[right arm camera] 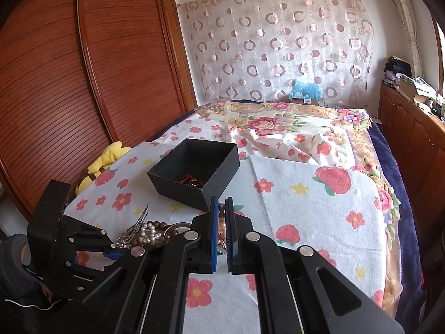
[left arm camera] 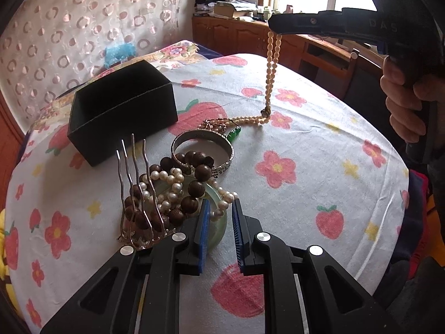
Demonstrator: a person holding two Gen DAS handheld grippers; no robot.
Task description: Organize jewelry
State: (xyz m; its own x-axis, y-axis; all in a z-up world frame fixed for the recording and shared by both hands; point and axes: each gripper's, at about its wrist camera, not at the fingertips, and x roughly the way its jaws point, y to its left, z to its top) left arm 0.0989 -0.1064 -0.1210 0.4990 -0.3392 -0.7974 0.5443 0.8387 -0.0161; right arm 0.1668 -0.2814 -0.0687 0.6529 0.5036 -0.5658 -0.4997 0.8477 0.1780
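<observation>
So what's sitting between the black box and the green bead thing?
In the left wrist view, a silver bangle lies between the black box and the green bead, beside a thin tangled chain.

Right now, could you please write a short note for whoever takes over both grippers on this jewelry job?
Right gripper: shut on the cream bead necklace, lifted; its tail still lies on the tablecloth, beside a green pendant.
Left gripper: open, low at the jewelry pile, fingers either side of the jade ring.
Black box: open, behind the pile; it already holds something red and gold.
Still out: hair comb, brown bead bracelet, white pearls, silver bangle, thin chain.
Next, probably: lower the necklace into the box, then clear the pile.
</observation>
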